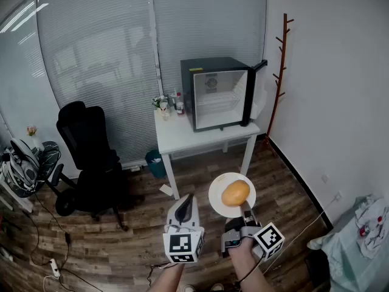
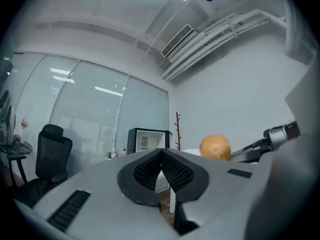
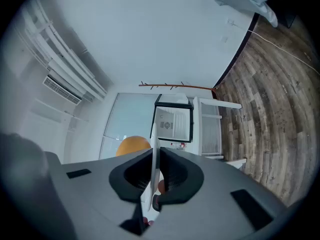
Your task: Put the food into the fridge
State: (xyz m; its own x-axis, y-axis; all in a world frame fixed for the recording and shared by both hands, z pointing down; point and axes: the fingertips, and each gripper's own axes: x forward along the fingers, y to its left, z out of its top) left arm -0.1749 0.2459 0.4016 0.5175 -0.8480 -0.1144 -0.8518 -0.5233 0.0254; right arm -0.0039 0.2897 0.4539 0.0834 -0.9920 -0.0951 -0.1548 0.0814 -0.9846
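A round orange-brown piece of food [image 1: 236, 193] lies on a white plate [image 1: 216, 198], held out level above the wooden floor. My right gripper [image 1: 245, 210] is shut on the plate's near rim. In the right gripper view the thin plate edge [image 3: 154, 160] stands pinched between the jaws, with the food [image 3: 132, 145] just beyond. My left gripper [image 1: 188, 198] hovers left of the plate, shut with nothing in it; its jaws [image 2: 162, 152] touch. The small black fridge [image 1: 216, 93] stands ahead on a white table [image 1: 182, 135], door swung open to the right.
A black office chair [image 1: 91, 157] stands left of the table. Bottles and a small plant [image 1: 167, 105] sit on the table beside the fridge. A wooden coat rack [image 1: 281, 59] rises at the right wall. Cables trail on the floor at left.
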